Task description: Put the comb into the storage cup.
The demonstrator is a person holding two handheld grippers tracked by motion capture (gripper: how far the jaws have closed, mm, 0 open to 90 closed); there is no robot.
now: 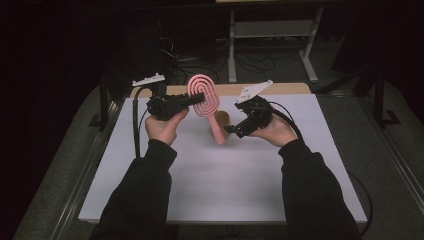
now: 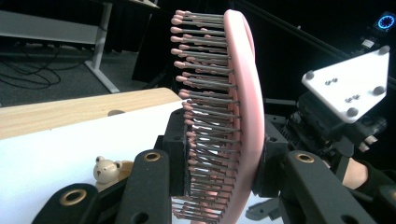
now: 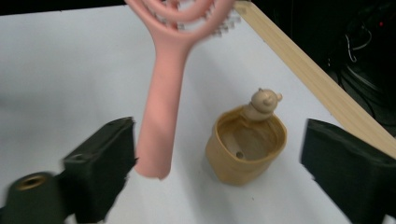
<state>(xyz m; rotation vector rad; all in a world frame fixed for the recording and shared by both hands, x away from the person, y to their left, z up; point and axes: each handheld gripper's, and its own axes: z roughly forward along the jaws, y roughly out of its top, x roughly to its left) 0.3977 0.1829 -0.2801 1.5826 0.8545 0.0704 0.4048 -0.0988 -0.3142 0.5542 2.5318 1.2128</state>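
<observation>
inside, cup (image 3: 245, 149) looks empty

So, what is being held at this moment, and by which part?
The left gripper clamps the pink hairbrush by its bristled head; the right gripper is open.

A dim lab: a white-topped table (image 1: 220, 175), tangled cables (image 1: 200, 62) at twelve o'clock, metal desk frame (image 1: 270, 35) beyond.
</observation>
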